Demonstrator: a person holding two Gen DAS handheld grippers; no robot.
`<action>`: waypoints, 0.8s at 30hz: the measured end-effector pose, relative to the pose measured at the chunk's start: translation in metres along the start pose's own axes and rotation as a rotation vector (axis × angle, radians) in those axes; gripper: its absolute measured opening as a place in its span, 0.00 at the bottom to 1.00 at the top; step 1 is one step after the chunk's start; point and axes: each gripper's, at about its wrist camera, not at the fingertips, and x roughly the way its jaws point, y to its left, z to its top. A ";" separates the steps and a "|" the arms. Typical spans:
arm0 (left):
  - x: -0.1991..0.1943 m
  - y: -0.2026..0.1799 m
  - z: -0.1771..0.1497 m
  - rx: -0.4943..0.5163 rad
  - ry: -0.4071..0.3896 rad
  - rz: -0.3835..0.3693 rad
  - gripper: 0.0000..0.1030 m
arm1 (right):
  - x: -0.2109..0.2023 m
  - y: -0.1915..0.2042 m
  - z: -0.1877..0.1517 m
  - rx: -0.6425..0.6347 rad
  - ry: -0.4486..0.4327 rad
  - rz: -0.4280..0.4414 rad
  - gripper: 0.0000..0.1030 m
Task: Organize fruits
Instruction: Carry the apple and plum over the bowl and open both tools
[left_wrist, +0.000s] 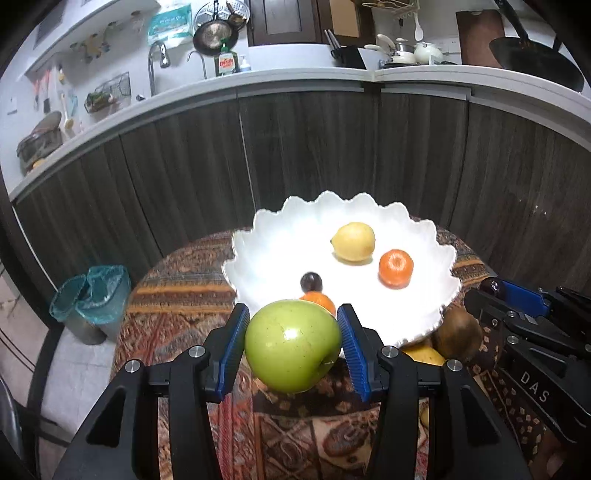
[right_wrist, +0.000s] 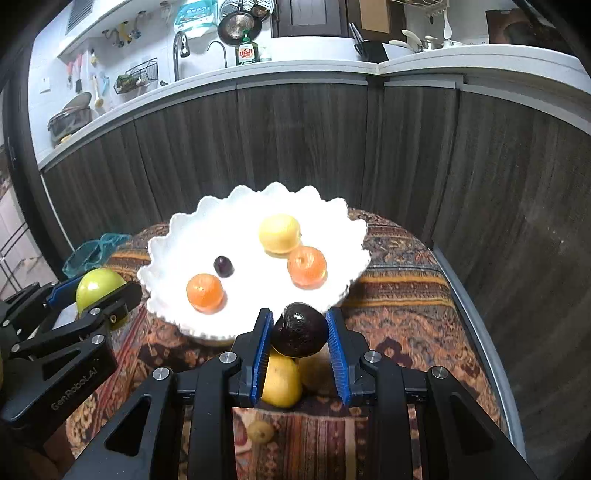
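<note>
Left gripper (left_wrist: 293, 343) clamps a glossy green apple (left_wrist: 291, 345); right gripper (right_wrist: 300, 341) clamps a dark, wrinkled avocado (right_wrist: 300, 329) — scalloped white bowl (right_wrist: 177, 236) at twelve o'clock.

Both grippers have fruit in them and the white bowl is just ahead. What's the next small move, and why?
Probably carry the left gripper forward over the near rim of the white bowl and lower the green apple into its bare near-left part. The apple is clamped clear of the cloth, short of the rim. The right gripper holds a dark fruit and could follow beside it.
</note>
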 end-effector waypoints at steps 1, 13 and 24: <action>0.002 0.001 0.002 -0.002 -0.001 -0.001 0.47 | 0.002 0.000 0.003 0.001 0.000 0.001 0.30; 0.036 0.004 0.024 -0.004 0.004 -0.002 0.47 | 0.028 0.001 0.030 -0.004 0.003 0.015 0.30; 0.075 0.002 0.032 0.008 0.047 0.003 0.47 | 0.061 0.003 0.037 -0.013 0.051 0.017 0.30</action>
